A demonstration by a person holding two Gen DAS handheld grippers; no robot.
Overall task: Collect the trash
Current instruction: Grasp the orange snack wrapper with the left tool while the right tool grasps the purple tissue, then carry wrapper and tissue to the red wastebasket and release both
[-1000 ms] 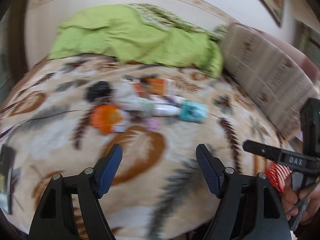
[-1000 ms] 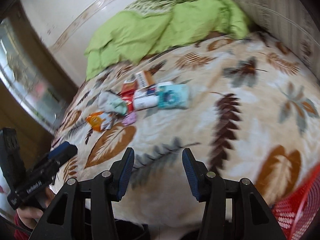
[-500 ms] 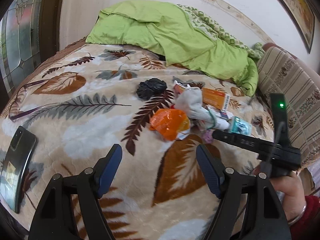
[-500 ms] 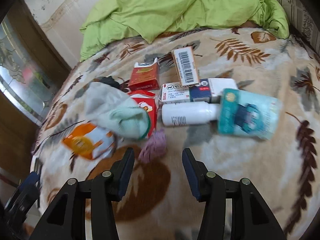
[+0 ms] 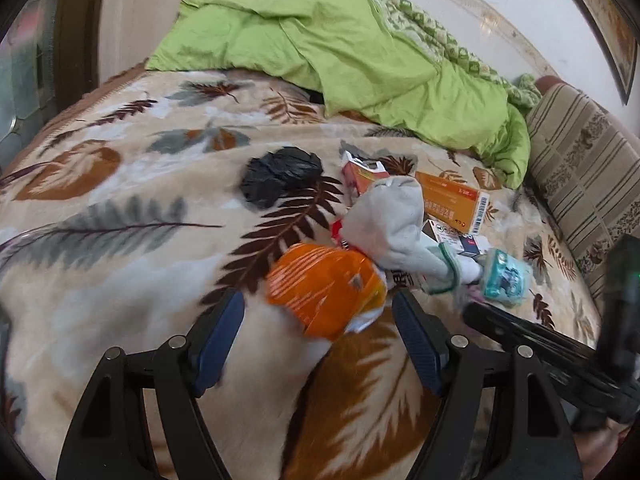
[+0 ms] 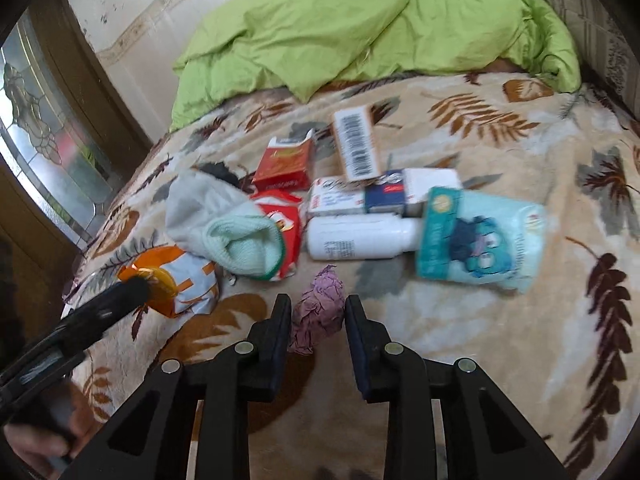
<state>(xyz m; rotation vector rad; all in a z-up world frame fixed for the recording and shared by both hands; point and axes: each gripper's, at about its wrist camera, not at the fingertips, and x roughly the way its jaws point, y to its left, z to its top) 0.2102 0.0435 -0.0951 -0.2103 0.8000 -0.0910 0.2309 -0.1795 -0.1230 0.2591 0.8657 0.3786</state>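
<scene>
Orange crinkled plastic wrapper lies on the leaf-patterned bed blanket just ahead of the left gripper, between its jaws, which stand wide apart and do not touch it. Further right, the right gripper has just been closing; its jaws now clamp the small crumpled purple paper. No container is visible.

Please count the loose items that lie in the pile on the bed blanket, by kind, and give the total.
Cardboard boxes: 5
Plastic packets: 2, orange snack packet, teal wipes pack
White bottle: 1
Sock: 1
Black crumpled bag: 1
Purple crumpled wrapper: 1
Total: 11
</scene>
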